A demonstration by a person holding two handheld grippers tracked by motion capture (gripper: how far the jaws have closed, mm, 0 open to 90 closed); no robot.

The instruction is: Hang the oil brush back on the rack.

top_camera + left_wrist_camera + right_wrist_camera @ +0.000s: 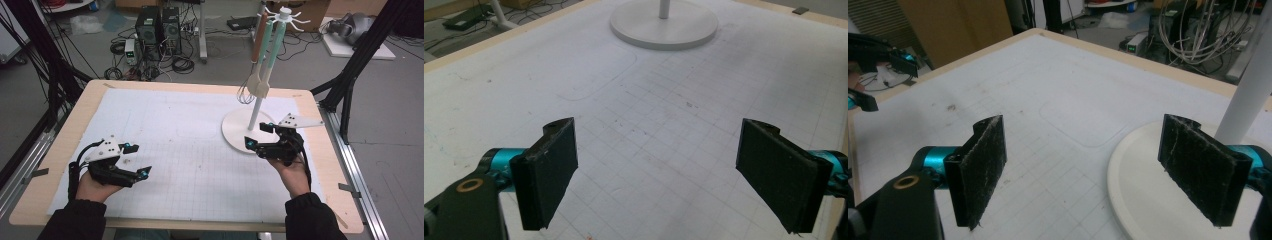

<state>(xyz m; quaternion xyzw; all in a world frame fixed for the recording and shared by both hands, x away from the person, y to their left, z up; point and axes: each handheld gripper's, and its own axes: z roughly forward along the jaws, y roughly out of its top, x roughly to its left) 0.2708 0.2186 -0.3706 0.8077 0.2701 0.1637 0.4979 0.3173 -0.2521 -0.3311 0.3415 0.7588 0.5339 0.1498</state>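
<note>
A white stand rises from its round base (235, 131) at the right of the gridded mat, its pole (256, 114) reaching hooks at the top. A brown-handled utensil (258, 37) and a mint-handled one (276, 42) hang from the hooks, and a wire whisk head (245, 95) dangles beside the pole. My right gripper (257, 135) is open at the base's front edge; in the right gripper view (1090, 150) its jaws stand wide apart with nothing between them, the base (1148, 200) under the right one. My left gripper (138, 160) is open and empty at the front left (661, 150).
The white mat (180, 150) covers most of the wooden table (65, 145). Black frame legs (350, 75) stand off the right side, and computers and cables (157, 30) lie on the floor beyond the far edge. The left gripper view shows the stand's base (664, 25) far ahead.
</note>
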